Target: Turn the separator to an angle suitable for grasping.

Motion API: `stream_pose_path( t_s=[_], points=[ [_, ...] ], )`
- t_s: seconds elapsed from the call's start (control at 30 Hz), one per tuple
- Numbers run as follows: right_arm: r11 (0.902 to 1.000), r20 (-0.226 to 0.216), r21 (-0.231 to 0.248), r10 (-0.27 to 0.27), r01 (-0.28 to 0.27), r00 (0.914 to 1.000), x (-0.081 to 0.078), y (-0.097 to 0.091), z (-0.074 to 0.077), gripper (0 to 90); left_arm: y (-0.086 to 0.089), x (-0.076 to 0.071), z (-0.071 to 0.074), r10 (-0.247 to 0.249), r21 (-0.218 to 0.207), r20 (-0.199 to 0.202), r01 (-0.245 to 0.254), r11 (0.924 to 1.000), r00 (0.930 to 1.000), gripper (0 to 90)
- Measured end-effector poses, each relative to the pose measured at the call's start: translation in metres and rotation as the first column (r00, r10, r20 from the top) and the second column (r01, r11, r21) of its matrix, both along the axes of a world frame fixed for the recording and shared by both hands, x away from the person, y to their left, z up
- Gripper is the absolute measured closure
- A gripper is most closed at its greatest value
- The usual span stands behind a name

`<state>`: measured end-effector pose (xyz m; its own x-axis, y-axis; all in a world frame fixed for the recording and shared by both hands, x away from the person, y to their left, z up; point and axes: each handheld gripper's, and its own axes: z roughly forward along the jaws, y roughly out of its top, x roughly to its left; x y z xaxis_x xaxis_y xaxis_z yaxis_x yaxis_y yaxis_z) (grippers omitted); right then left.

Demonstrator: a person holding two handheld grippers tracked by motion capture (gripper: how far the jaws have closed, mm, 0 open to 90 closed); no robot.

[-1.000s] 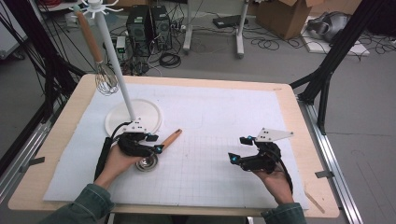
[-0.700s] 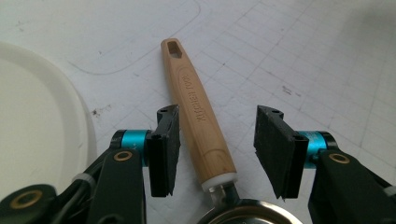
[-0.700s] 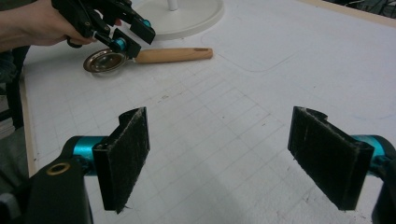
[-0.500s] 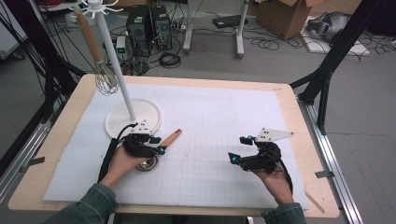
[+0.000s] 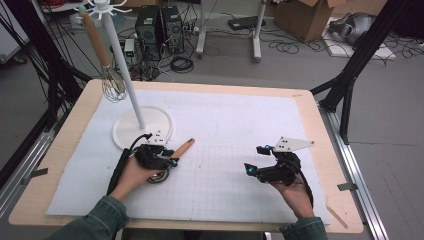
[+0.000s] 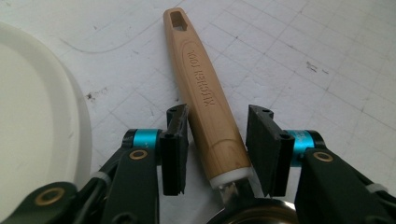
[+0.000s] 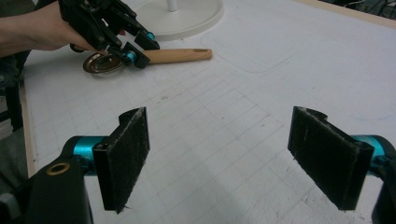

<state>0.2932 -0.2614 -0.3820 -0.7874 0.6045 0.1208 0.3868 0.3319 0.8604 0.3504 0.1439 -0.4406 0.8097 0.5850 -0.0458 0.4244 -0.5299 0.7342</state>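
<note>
Wooden-handled utensil [image 6: 205,107] lies on the white mat [image 5: 240,125] just beside the stand's round base [image 5: 150,127] — the left gripper [image 6: 217,140] straddles its handle, jaws just closing, pads not yet pressing. Well apart, the right gripper [image 7: 233,154] hovers wide open over bare mat.

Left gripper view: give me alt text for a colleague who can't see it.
The left gripper straddles the wooden handle of a kitchen tool lying on the gridded white mat; its jaws have just been closing, with small gaps left on both sides. A white stand base curves in at left.
</note>
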Motion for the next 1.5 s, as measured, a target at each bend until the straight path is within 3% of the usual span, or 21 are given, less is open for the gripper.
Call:
stream_pose_path(
  t_s=[0.47, 0.7, 0.97, 1.07, 1.3, 1.4, 1.5],
  points=[
    [1.0000, 0.004, 0.002, -0.001, 0.001, 1.0000, 0.0004, -0.0005, 0.0000, 19.8, 0.0025, 0.0008, 0.0061, 0.017, 0.012, 0.007, -0.017, 0.9998, 0.9998, 65.6],
    [1.0000, 0.001, 0.002, 0.000, 0.000, 1.0000, 0.0006, 0.0004, -0.0010, 19.8, -0.0021, 0.0025, 0.0036, 0.026, 0.041, -0.032, -0.025, 0.9988, 0.9991, 62.5],
    [1.0000, 0.006, 0.006, -0.005, 0.005, 1.0000, -0.0005, -0.0026, -0.0012, 19.9, -0.0061, 0.0025, 0.0064, 0.051, 0.068, -0.038, -0.048, 0.9965, 0.9980, 63.9],
    [1.0000, 0.006, 0.007, -0.004, 0.004, 1.0000, -0.0005, -0.0026, -0.0012, 19.9, -0.0042, 0.0029, 0.0080, 0.045, 0.068, -0.030, -0.043, 0.9968, 0.9986, 68.0],
    [0.9999, 0.007, 0.007, -0.009, 0.009, 0.9999, -0.0006, -0.0035, -0.0012, 19.9, -0.0042, 0.0024, 0.0087, 0.044, 0.069, -0.021, -0.042, 0.9967, 0.9988, 68.5],
    [0.9999, 0.006, 0.008, -0.009, 0.009, 0.9999, -0.0005, -0.0036, -0.0014, 19.8, -0.0038, 0.0039, 0.0066, 0.035, 0.075, -0.048, -0.032, 0.9967, 0.9982, 67.3],
    [1.0000, 0.005, 0.006, -0.008, 0.008, 1.0000, -0.0010, -0.0037, -0.0010, 19.8, -0.0065, 0.0015, 0.0064, 0.037, 0.086, -0.028, -0.034, 0.9957, 0.9989, 66.3]
  ],
)
